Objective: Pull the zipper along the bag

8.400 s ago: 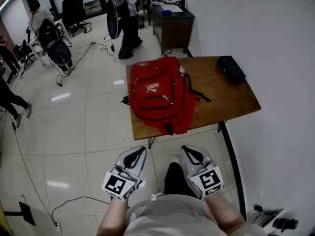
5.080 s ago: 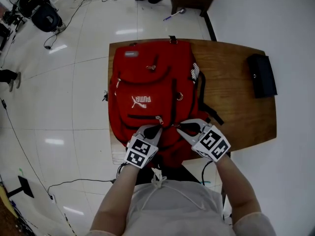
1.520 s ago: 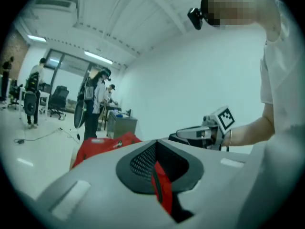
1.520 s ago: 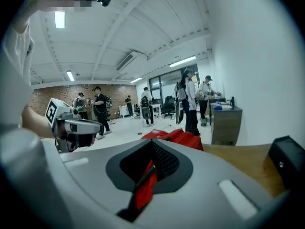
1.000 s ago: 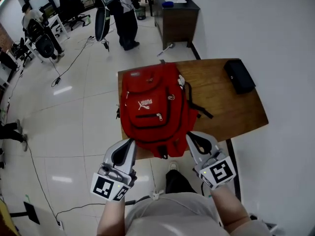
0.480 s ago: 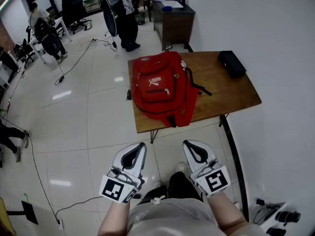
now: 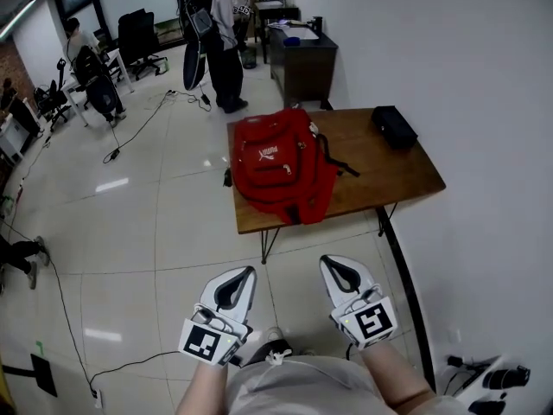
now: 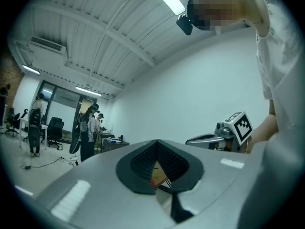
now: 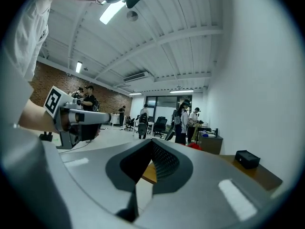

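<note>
The red backpack lies flat on the wooden table, its front end hanging a little over the near edge. Both grippers are held low by my body, well short of the table and apart from the bag. My left gripper is shut with nothing in it. My right gripper is also shut and empty. In the left gripper view the jaws meet, and the right gripper shows beside them. In the right gripper view a bit of the red backpack shows far ahead.
A black case lies at the table's far right corner. A dark desk stands behind the table against the white wall. People and office chairs are at the back left. A cable runs over the tiled floor.
I have backed away from the table: a second ago the grippers were at the bag's near edge, and now bare floor lies between them. Both stay shut.
</note>
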Demonstrator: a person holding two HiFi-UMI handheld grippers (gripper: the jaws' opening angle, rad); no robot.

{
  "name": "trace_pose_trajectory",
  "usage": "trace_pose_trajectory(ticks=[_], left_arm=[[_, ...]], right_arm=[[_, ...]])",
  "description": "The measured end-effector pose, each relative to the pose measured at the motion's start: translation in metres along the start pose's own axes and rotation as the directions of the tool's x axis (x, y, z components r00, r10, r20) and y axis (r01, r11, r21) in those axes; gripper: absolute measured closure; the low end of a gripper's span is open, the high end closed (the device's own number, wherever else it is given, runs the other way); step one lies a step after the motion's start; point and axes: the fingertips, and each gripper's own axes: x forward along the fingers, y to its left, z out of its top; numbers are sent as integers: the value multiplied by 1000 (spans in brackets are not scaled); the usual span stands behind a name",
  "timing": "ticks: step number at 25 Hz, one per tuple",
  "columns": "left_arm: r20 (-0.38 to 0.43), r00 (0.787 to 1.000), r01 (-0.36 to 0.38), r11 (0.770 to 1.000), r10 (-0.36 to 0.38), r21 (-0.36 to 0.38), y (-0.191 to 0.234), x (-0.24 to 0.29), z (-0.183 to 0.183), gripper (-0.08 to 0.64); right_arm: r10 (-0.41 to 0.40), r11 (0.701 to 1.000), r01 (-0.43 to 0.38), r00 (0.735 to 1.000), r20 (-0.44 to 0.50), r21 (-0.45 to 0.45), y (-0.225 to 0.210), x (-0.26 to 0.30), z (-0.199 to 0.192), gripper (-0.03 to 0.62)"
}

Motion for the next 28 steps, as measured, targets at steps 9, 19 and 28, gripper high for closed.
trace_pose_trajectory(ticks=[9, 19, 28], left_arm=[[30, 1000, -1, 1000, 1, -22, -31, -4, 6, 554], [-11, 998, -57, 998, 57, -13, -37, -22, 8, 554], [-28, 998, -53, 998, 52, -28, -41, -9, -9, 554]], right_arm=[[5, 1000, -5, 1000, -4, 18, 1, -38, 1, 586], [47, 999, -47, 999, -4, 12, 15, -48, 10, 586], [54, 998, -53, 998, -19, 25, 4, -45, -6, 586]])
